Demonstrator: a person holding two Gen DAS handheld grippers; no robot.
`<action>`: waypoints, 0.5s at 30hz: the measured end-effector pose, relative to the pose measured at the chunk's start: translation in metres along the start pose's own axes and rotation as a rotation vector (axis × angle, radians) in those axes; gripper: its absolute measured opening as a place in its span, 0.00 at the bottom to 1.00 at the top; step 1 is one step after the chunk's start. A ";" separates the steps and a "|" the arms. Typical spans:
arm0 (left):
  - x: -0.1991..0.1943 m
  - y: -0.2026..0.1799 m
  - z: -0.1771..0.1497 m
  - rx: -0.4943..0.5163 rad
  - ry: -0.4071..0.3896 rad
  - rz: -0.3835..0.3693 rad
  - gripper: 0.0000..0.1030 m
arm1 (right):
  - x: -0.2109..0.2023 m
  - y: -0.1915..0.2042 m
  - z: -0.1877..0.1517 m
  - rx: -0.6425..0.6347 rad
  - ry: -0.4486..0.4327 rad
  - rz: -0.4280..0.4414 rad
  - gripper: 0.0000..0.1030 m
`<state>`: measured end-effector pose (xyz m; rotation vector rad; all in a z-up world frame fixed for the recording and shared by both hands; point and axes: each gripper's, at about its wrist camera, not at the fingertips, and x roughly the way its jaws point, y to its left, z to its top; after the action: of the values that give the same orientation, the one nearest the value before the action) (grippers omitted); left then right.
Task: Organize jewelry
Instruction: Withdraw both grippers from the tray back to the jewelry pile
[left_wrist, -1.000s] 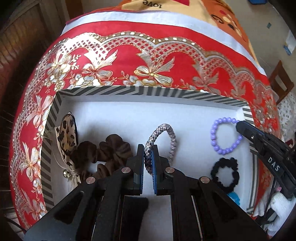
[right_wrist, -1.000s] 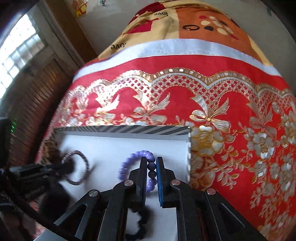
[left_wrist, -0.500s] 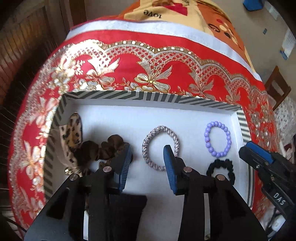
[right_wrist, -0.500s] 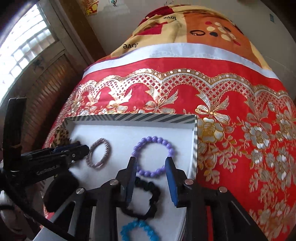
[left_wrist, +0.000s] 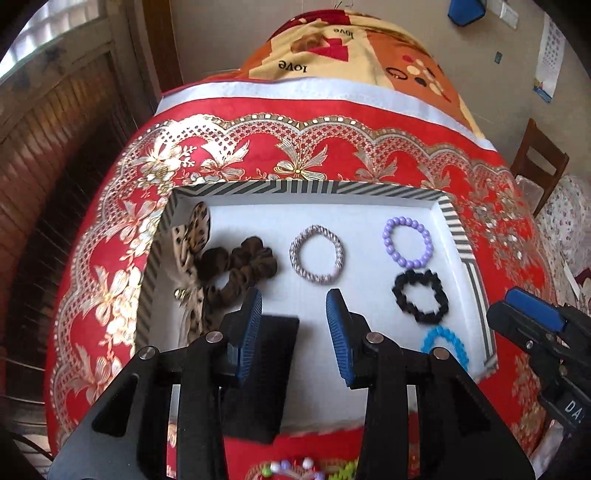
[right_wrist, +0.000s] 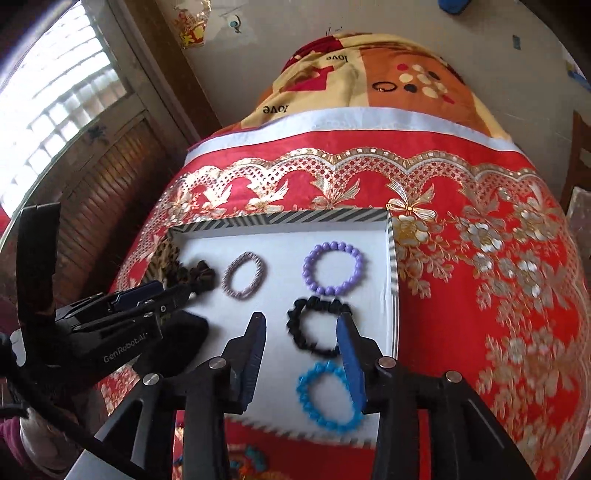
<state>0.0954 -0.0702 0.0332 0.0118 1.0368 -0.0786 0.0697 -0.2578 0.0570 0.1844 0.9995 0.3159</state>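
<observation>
A white tray with a striped rim (left_wrist: 303, 187) (right_wrist: 295, 217) lies on the red bedspread. In it lie a grey braided bracelet (left_wrist: 317, 254) (right_wrist: 244, 275), a purple bead bracelet (left_wrist: 407, 242) (right_wrist: 333, 267), a black scrunchie (left_wrist: 421, 301) (right_wrist: 317, 329), a blue bead bracelet (left_wrist: 445, 347) (right_wrist: 328, 397), a brown scrunchie (left_wrist: 236, 271) (right_wrist: 195, 275) and a leopard-print bow (left_wrist: 192, 236). My left gripper (left_wrist: 293, 314) is open and empty, above the tray's near part. My right gripper (right_wrist: 301, 332) is open and empty, above the black scrunchie.
A black flat object (left_wrist: 266, 373) rests on the tray's near edge under the left gripper. More colourful beads (left_wrist: 291, 469) lie on the bedspread in front of the tray. A wooden chair (left_wrist: 539, 162) stands at the right. A wooden shuttered window (right_wrist: 74, 122) is at the left.
Both grippers have opened, letting go of the grey braided bracelet and the purple bead bracelet, which now lie flat in the tray. Both have pulled back and up.
</observation>
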 end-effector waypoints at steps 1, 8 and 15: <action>-0.004 0.001 -0.004 0.000 -0.007 0.001 0.34 | -0.004 0.002 -0.004 -0.002 -0.004 -0.004 0.37; -0.036 0.009 -0.042 0.013 -0.035 -0.002 0.34 | -0.028 0.020 -0.045 -0.002 -0.031 -0.043 0.39; -0.058 0.017 -0.080 0.021 -0.034 -0.008 0.34 | -0.042 0.035 -0.086 0.015 -0.035 -0.067 0.40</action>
<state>-0.0013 -0.0464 0.0417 0.0259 1.0022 -0.0965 -0.0301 -0.2384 0.0549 0.1694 0.9712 0.2436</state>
